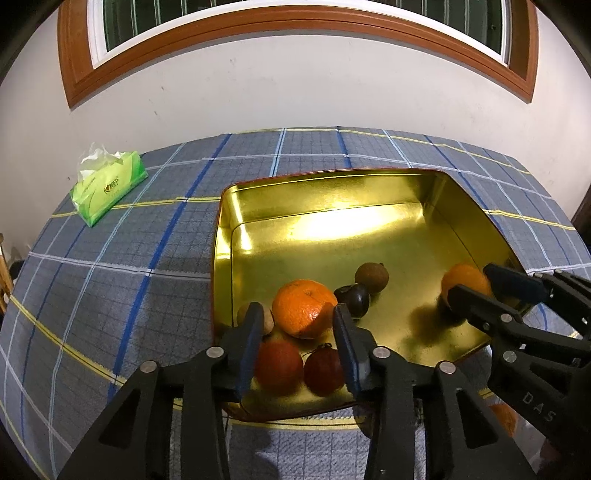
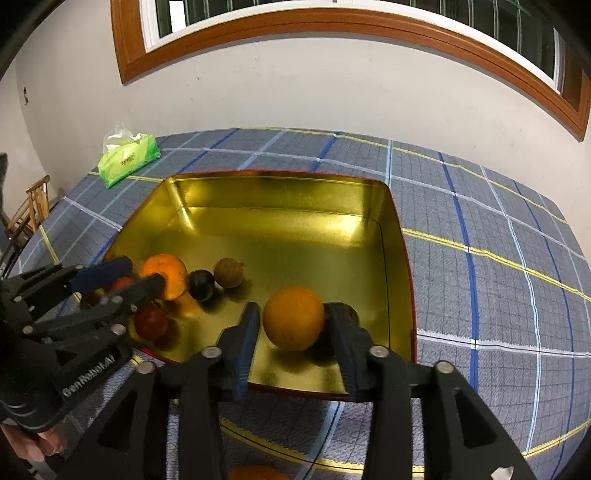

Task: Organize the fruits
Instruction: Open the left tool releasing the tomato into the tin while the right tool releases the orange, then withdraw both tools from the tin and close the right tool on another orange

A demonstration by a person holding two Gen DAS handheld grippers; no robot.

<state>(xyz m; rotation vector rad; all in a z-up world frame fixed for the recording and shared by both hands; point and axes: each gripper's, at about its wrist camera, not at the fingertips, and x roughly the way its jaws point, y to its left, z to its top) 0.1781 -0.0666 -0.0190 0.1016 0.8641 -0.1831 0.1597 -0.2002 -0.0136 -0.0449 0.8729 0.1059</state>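
We seem to be in a home dining room. A table (image 1: 110,266) under a plaid cloth stands against a wall below a wood-framed window (image 1: 295,22). On it lies a tissue pack (image 1: 109,186); a wooden chair (image 2: 31,210) stands beside the table.

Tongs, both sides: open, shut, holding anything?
Left tongs: open, orange between them, not gripped.
Right tongs: open around the other orange, not gripped.
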